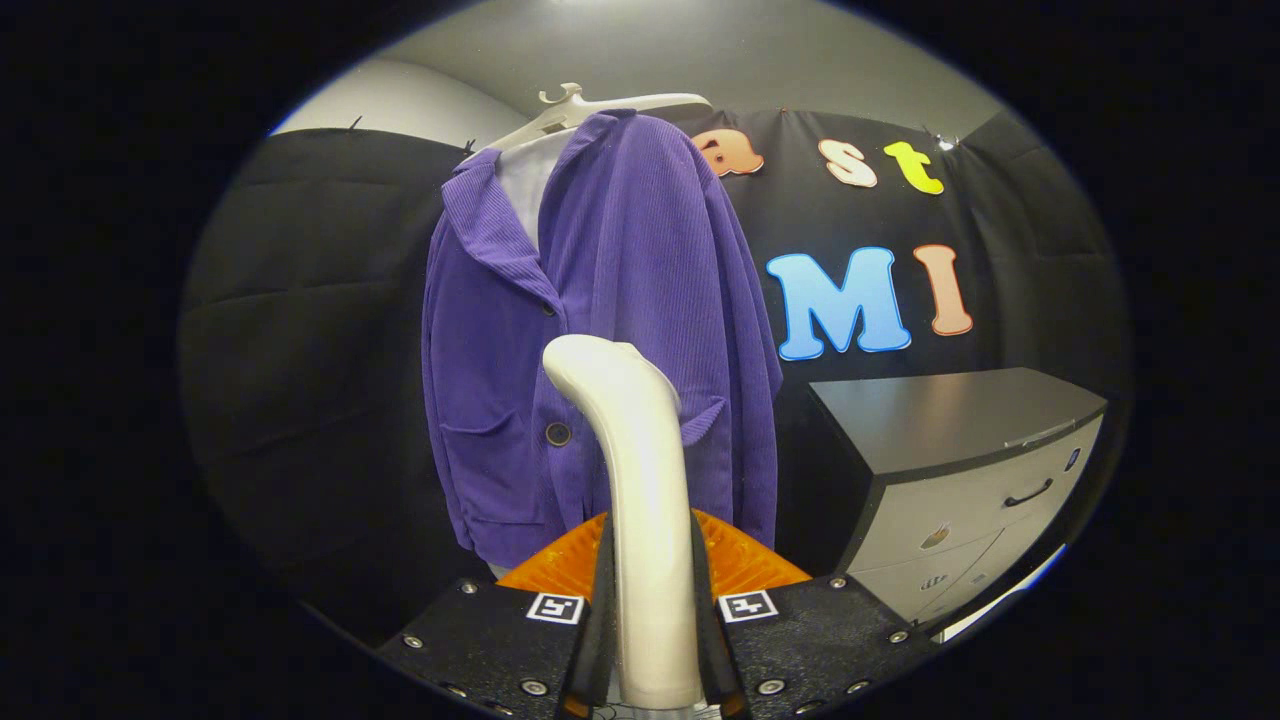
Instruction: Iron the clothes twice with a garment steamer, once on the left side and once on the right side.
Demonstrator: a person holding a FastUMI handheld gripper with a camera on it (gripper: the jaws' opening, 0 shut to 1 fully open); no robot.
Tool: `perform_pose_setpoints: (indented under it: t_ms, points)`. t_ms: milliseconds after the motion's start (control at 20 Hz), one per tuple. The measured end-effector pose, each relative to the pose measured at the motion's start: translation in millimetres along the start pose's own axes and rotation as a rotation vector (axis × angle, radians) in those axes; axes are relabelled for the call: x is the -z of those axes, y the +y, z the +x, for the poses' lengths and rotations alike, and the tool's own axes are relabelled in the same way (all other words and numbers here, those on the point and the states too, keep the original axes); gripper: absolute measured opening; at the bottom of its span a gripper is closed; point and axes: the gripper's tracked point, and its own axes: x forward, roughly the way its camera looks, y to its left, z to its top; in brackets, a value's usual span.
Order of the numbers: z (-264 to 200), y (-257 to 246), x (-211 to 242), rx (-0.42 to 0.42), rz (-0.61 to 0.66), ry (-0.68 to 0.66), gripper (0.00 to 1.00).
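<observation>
Steamer: garment steamer with a smooth, glossy white handle; it rises straight between the fingers and bends at the top into a rounded head pointing toward the jacket; a ribbed orange part sits behind its base
Clothes: purple jacket of fine-ribbed corduroy; notched collar, dark buttons, patch pockets; it hangs on a white plastic hanger against the black cloth wall; a pale lining shows at the neck
Claw: claw closed on the steamer handle; both black, speckled fingers press its sides
Position: the jacket hangs just beyond the steamer head, ahead of the fingers; whether the head touches the cloth cannot be told
Right side: grey drawer cabinet with a dark flat top and curved handle; beside the jacket
</observation>
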Motion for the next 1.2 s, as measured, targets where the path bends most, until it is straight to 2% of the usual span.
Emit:
perform_pose_setpoints:
  t_ms: [600, 1200]
  points:
    - [-20.4, -4.2, 27.4, 0.017, 0.008, -0.042, 0.35]
    - [-25.1, -7.9, 138.2, 0.03, 0.042, 0.186, 0.35]
